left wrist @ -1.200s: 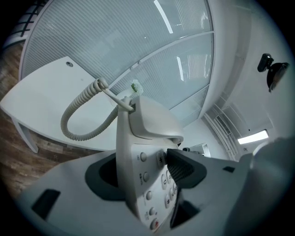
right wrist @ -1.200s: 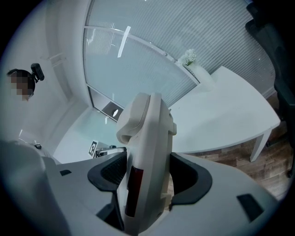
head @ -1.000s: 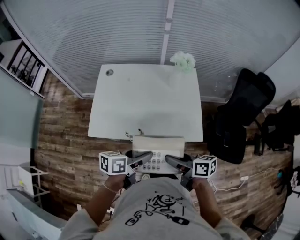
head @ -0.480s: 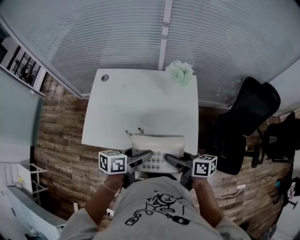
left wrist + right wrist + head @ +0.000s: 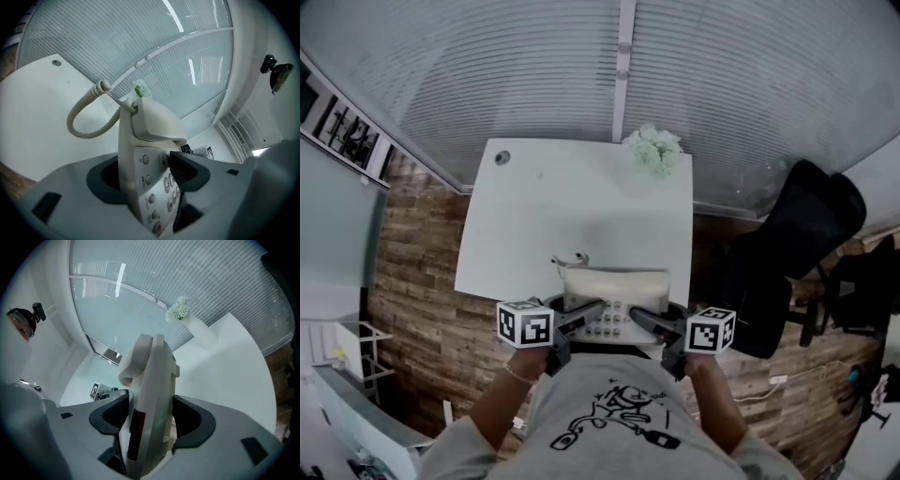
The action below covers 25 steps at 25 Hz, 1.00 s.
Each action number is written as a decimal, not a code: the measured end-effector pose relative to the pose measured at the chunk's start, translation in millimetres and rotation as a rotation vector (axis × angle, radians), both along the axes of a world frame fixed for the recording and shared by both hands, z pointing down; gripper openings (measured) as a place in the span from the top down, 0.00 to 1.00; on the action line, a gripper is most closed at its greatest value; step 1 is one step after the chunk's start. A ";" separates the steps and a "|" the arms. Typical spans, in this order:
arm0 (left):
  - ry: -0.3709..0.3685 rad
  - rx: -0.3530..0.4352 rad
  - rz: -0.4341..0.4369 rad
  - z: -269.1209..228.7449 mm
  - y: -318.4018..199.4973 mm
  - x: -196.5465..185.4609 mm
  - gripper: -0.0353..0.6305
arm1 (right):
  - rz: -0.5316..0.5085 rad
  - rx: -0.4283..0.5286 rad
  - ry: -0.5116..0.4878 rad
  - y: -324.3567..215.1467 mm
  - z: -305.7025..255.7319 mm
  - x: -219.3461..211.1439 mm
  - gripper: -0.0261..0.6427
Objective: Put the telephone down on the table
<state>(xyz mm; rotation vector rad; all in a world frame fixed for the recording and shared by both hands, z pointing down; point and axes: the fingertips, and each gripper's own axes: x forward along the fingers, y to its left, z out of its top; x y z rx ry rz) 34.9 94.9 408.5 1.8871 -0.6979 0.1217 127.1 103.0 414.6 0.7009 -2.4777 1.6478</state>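
Currently left tongs [image 5: 581, 317] and right tongs [image 5: 648, 324] each clamp one side of the phone [image 5: 615, 289], at the tabletop's [image 5: 572, 206] near edge.

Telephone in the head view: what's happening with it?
A person holds the cream telephone between two handheld grippers. The left gripper is clamped on its keypad side, the right gripper on the opposite side. It looks held clear of the white table, at the near edge, not yet set down.

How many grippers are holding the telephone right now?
2. The left gripper clamps the telephone on its left side, and the right gripper clamps its right side.
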 end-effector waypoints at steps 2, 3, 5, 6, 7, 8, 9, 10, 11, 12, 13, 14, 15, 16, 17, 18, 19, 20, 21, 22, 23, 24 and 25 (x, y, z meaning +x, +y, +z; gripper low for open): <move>-0.002 -0.003 -0.002 1.0 -1.6 1.4 0.54 | -0.003 -0.005 -0.004 -1.6 0.5 0.9 0.51; -0.004 -0.003 -0.002 1.2 -2.2 2.2 0.54 | -0.005 -0.007 -0.002 -2.3 0.5 1.6 0.51; -0.007 -0.003 -0.004 0.9 -3.0 3.5 0.54 | -0.005 -0.010 0.001 -3.3 0.5 3.0 0.51; -0.007 -0.003 -0.005 0.4 -3.0 3.7 0.54 | -0.005 -0.013 -0.002 -3.2 0.9 3.2 0.51; -0.006 -0.003 -0.008 -0.2 -2.9 3.7 0.54 | -0.004 -0.014 -0.006 -3.1 0.9 3.0 0.51; -0.005 -0.004 -0.010 -0.7 -2.7 3.5 0.54 | -0.004 -0.012 -0.009 -3.2 0.7 2.7 0.51; -0.003 -0.005 -0.011 -0.7 -2.4 3.3 0.54 | -0.005 -0.009 -0.010 -3.4 0.7 2.6 0.51; -0.003 -0.006 -0.012 -0.2 -2.3 3.1 0.54 | -0.006 -0.005 -0.009 -3.7 0.9 2.6 0.51; -0.003 -0.006 -0.011 0.6 -2.8 2.9 0.54 | -0.006 -0.003 -0.007 -4.1 1.4 2.7 0.51; -0.004 -0.006 -0.008 1.2 -3.7 2.6 0.54 | -0.004 -0.005 -0.006 -4.7 1.7 2.4 0.51; -0.006 -0.006 -0.005 1.6 -4.9 2.0 0.54 | -0.001 -0.008 -0.006 -5.5 1.7 1.9 0.51; -0.007 -0.006 -0.001 1.8 -6.1 1.5 0.54 | 0.003 -0.009 -0.006 -6.1 1.6 1.4 0.51; -0.008 -0.006 0.002 1.8 -7.1 1.1 0.54 | 0.006 -0.009 -0.006 -6.7 1.7 1.1 0.51; -0.008 -0.005 0.005 1.7 -7.9 0.9 0.54 | 0.009 -0.008 -0.006 -7.2 2.2 1.0 0.51; -0.008 -0.005 0.007 1.6 -8.7 0.7 0.54 | 0.011 -0.007 -0.007 -7.8 2.7 0.9 0.51; -0.007 -0.006 0.008 1.4 -9.6 0.3 0.54 | 0.014 -0.006 -0.006 -8.6 3.0 0.5 0.51; -0.006 -0.007 0.010 1.3 -10.6 -0.4 0.54 | 0.016 -0.006 -0.005 -9.4 3.0 -0.2 0.51; -0.006 -0.008 0.012 1.5 -11.7 -1.2 0.54 | 0.018 -0.007 -0.005 -10.3 2.9 -1.1 0.51; -0.006 -0.009 0.015 1.9 -12.8 -2.1 0.54 | 0.021 -0.008 -0.004 -11.3 2.6 -2.2 0.51; -0.006 -0.010 0.018 2.4 -14.0 -2.9 0.54 | 0.023 -0.009 -0.004 -12.5 2.2 -3.3 0.51; -0.005 -0.011 0.021 2.9 -15.4 -3.6 0.54 | 0.025 -0.010 -0.003 -13.8 2.2 -4.5 0.51; -0.005 -0.012 0.023 3.3 -16.9 -4.7 0.54 | 0.025 -0.012 -0.003 -15.1 2.7 -5.8 0.51; -0.004 -0.013 0.025 3.6 -18.9 -6.2 0.54 | 0.026 -0.014 -0.002 -16.8 3.4 -7.3 0.51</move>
